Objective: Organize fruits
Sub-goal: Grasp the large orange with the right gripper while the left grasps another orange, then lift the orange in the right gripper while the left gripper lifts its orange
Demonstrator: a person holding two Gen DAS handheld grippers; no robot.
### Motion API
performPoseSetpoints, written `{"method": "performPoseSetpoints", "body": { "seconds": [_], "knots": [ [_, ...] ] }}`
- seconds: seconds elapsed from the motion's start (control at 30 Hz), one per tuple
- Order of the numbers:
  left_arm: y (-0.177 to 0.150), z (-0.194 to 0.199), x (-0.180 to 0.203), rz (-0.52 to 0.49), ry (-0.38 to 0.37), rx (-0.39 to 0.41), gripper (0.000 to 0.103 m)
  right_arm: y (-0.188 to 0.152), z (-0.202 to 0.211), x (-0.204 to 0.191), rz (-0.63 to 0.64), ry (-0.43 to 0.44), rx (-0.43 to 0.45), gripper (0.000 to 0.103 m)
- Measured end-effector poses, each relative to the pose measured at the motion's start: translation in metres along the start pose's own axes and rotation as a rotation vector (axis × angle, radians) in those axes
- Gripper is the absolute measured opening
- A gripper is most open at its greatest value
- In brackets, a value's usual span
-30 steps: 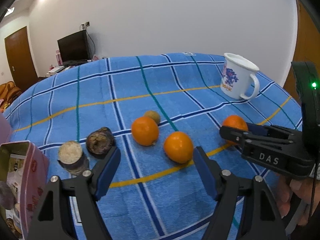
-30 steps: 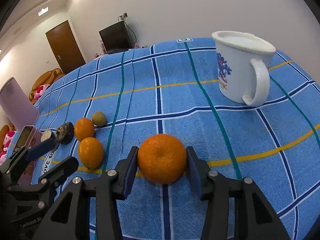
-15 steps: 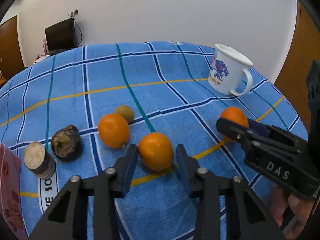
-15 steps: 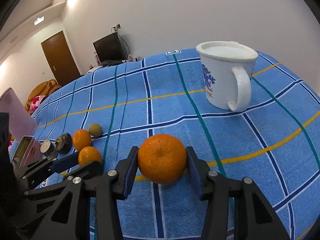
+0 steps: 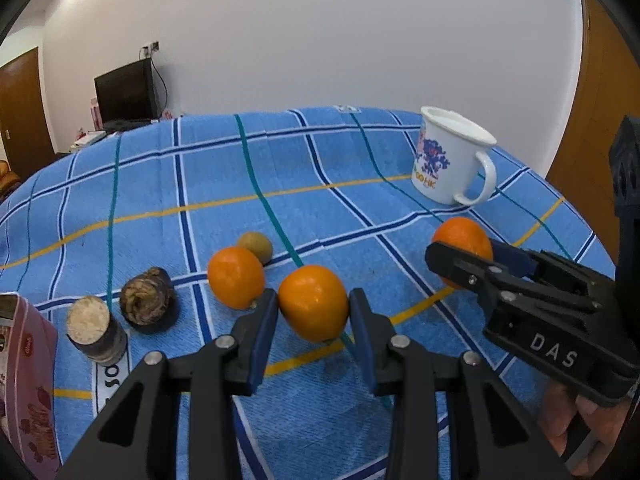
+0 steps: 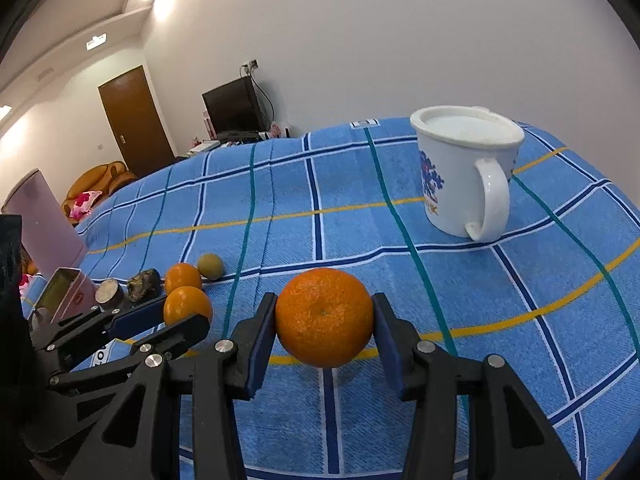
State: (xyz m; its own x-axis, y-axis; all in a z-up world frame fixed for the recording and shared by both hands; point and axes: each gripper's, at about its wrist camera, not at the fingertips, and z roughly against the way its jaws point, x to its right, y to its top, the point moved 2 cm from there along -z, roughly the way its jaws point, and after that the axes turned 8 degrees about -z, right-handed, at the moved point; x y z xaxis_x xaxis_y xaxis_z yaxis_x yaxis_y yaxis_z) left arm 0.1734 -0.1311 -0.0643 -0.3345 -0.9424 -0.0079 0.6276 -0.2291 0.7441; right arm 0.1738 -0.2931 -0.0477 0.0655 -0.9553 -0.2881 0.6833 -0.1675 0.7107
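Oranges are both gripped now: the left gripper point(image 5: 313, 312) has just clamped one point(image 5: 313, 302) left of the mug point(image 5: 448, 164); the right gripper point(image 6: 324, 320) still holds another point(image 6: 324, 317), ready for lifting.

Mug point(image 5: 450, 160) behind oranges point(image 5: 236, 282) (on cloth point(image 5: 320, 208))

A surface covered by a blue terry cloth point(image 5: 224, 184) with navy, white, teal and yellow check lines carries everything. On it stand a white enamel mug point(image 5: 448, 160) with a blue print, two round oranges point(image 5: 236, 282) point(image 5: 313, 303), a third orange point(image 5: 462, 240) nearer the mug, a small tan round fruit point(image 5: 256, 245), a dark wrinkled fruit point(image 5: 146, 300), a cork-topped little jar point(image 5: 94, 330) and a pink printed tin box point(image 5: 28, 380) at the left edge.
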Motion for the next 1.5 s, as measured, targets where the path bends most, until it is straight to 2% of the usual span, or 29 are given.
{"method": "performPoseSetpoints", "body": {
  "seconds": [0.47, 1.5],
  "knots": [
    [-0.001, 0.015, -0.001, 0.003, 0.029, 0.086, 0.038, 0.001, 0.014, -0.003, 0.016, 0.037, 0.062, 0.048],
    [-0.003, 0.041, 0.006, -0.041, 0.08, 0.203, 0.038, -0.005, 0.036, -0.012, 0.074, 0.052, 0.179, 0.048]
  ]
}}
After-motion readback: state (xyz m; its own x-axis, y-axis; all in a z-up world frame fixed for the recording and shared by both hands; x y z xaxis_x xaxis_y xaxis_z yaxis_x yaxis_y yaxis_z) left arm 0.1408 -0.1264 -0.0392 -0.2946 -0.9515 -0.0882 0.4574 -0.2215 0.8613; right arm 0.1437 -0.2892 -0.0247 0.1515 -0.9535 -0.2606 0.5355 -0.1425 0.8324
